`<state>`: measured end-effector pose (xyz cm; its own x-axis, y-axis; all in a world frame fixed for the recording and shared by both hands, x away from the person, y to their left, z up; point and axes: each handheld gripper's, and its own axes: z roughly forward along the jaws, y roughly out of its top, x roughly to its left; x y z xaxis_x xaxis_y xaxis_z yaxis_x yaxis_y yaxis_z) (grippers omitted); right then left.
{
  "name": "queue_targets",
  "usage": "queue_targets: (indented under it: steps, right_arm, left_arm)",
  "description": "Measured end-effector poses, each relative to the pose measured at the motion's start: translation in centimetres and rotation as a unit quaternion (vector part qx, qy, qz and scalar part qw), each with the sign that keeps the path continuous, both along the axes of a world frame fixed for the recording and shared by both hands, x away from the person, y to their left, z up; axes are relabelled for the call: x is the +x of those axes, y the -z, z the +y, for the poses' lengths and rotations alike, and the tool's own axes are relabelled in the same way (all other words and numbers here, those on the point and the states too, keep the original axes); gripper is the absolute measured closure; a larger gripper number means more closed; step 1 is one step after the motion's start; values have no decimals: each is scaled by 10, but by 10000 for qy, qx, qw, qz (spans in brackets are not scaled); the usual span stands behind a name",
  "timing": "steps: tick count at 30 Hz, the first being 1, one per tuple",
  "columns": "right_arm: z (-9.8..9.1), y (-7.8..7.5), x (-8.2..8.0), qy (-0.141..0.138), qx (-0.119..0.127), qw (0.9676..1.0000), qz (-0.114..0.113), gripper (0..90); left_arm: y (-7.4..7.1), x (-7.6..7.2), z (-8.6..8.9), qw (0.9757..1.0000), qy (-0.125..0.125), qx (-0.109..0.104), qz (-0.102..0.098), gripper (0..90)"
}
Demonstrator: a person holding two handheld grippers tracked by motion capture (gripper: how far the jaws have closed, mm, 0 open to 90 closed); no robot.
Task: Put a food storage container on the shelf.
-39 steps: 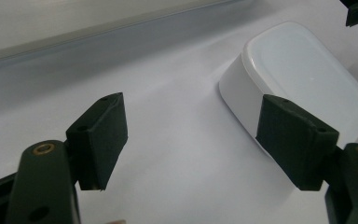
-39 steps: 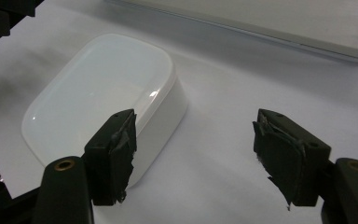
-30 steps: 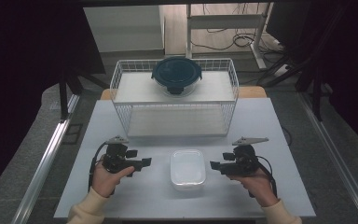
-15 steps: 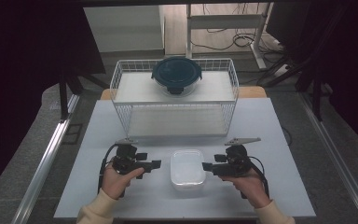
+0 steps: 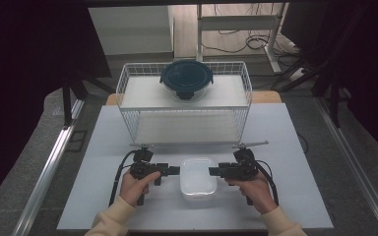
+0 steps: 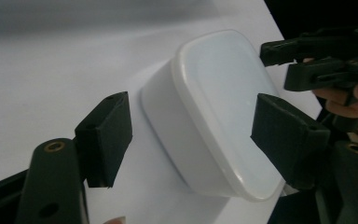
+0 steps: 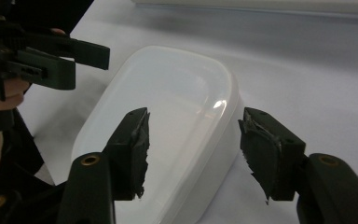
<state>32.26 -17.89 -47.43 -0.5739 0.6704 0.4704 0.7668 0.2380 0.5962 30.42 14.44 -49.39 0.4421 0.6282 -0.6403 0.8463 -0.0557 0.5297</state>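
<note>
Left gripper (image 5: 173, 170), black, two-jaw, is held level on the white table (image 5: 103, 147), tips pointed at the left long side of the white rectangular plastic container w/ rounded corners and matching lid (image 5: 198, 177). In the left gripper view (image 6: 193, 135) its jaws are seen apart, straddling the box's long side, lid edge between the pads; a gap is visible at each pad, so nothing is clamped. The jaws have just been closing a little.

Right gripper (image 5: 213, 171), same build, is held mirror-wise on the opposite long side, tips just beside the lid rim. In the right gripper view (image 7: 193, 149) its jaws are seen apart w/ the container's edge (image 7: 168, 135) between them; pads (image 7: 137, 144) don't appear to press on it. These jaws have just been closing too, by more.

Container is placed lid-up, flat on the table, near the front edge, centred between both hands. In the high view its long axis is seen running front-to-back, i.e. away from the person.

By the high view more is given: a white wire basket (image 5: 128, 93) at the table's far side, w/ a round clear container w/ dark blue lid (image 5: 186, 79) in it. By the gripper views the pad gaps are given, plus the opposite gripper (image 6: 317, 60) beyond the box.
</note>
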Motion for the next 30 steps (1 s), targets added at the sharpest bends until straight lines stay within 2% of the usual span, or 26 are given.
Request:
queue_targets:
  steps: [6,7,9,11,13,18,20,24,26,29,30]
  right_arm:
    - [0,7,-1,-64,65,9998,171,451]
    - [0,8,-1,-40,59,9998,188,458]
    - [-1,11,-1,-15,81,9996,270,472]
    - [-2,14,-1,-8,143,9993,347,483]
    - [-2,15,-1,-21,156,9991,381,496]
    - [-2,16,-2,27,309,9984,470,564]
    - [-4,15,-3,72,326,9982,494,596]
    - [-8,16,-2,154,455,9966,665,633]
    - [-11,17,-2,180,574,9954,750,657]
    - [-15,17,-2,189,752,9931,876,687]
    - [-16,17,-3,182,770,9932,855,692]
  left_arm:
    - [4,-1,-6,9999,30,-64,77,322]
    - [5,-1,-7,9999,29,-109,122,334]
    - [11,0,-6,9989,106,-330,304,356]
    - [15,1,-8,9987,135,-272,407,392]
    - [17,0,-10,9987,152,-243,429,410]
    - [19,0,-15,9972,313,-426,535,496]
    - [19,-1,-16,9974,332,-363,531,543]
    - [18,-1,-13,9975,266,-425,508,623]
    - [17,-2,-11,9972,261,-493,498,658]
    - [19,-3,-7,9953,236,-739,578,696]
    - [19,-4,-7,9950,227,-774,586,704]
